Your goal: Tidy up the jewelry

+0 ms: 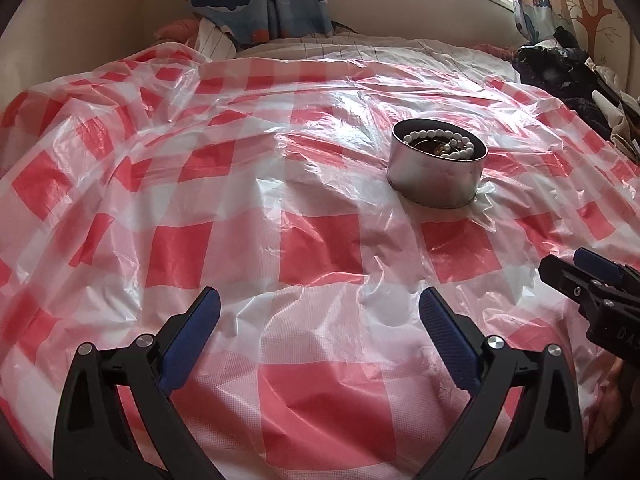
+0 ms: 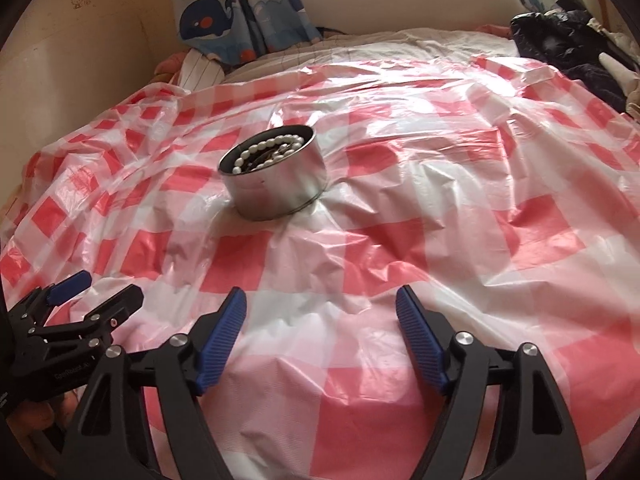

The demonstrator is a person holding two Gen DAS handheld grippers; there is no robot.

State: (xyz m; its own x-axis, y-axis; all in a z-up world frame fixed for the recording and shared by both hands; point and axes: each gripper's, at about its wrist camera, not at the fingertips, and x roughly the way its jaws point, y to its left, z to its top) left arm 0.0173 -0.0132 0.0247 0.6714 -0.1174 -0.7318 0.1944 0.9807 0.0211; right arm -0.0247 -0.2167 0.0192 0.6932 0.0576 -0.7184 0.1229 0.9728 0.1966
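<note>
- Round metal tin (image 1: 436,172), lid off, stands upright on a red-and-white checked plastic sheet (image 1: 240,208) spread over a bed.
- Inside the tin: a white bead string (image 1: 430,135) curled along the rim, with darker pieces under it that are too small to tell apart.
- Left gripper (image 1: 320,308): jaws spread wide, nothing between the blue pads, only the crinkled sheet below. The tin lies farther off and to its right, well apart.
- Right gripper (image 2: 320,304): jaws also apart and empty, over the sheet. The tin lies farther off and to its left, well apart.
- The two grippers sit side by side at the near edge; each shows at the margin of the other's view.
- Far side: whale-print curtain (image 2: 224,12) at left, window sill behind, a dark heap of clothing (image 2: 568,48) at far right.
- Sheet is wrinkled and glossy, puckered around the base of the tin.
</note>
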